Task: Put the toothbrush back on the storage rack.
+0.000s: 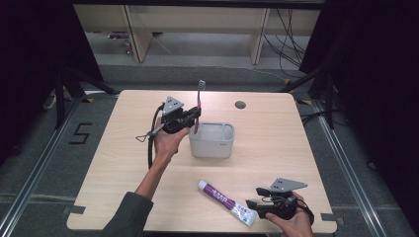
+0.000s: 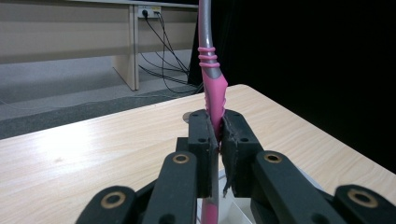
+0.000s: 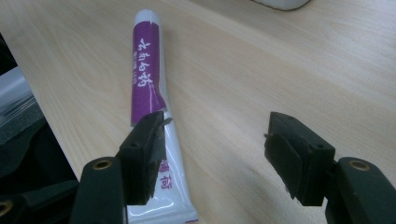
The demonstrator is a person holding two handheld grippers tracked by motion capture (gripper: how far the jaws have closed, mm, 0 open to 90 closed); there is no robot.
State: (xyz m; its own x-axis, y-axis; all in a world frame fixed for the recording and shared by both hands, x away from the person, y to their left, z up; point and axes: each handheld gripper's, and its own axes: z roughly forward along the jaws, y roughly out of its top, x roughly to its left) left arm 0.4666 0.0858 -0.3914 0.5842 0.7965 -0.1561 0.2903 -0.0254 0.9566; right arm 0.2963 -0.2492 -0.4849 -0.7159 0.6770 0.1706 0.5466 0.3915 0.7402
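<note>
Above the near-left corner of the holder, item one: toothbrush (image 1: 198,106), pink rubbery handle grading to a smooth grey neck with raised pink rings, bristle head uppermost, long axis upright. Its lower handle is pinched between the closed jaws of the left gripper (image 1: 193,117), and its bottom end hangs at the rim of the grey holder (image 1: 212,146), so the coming move appears to turn on a short drop straight down into the left compartment; the left hand (image 1: 167,142) is the nearer one by far. Item two: holder, matte pale-grey plastic, rounded rectangular tub, divided into a larger left and a smaller right compartment, standing mid-table. Item three: toothpaste tube (image 1: 228,202), glossy, purple body with white lettering, white cap end pointing toward the holder, flat crimped end toward the person, lying diagonally on the near part of the table. Right gripper (image 1: 258,204), jaws parted and holding nothing, rests just beside the tube's crimped end. Item four: table (image 1: 276,143), light wood-grain laminate with a round cable grommet (image 1: 240,104) at the far side.
</note>
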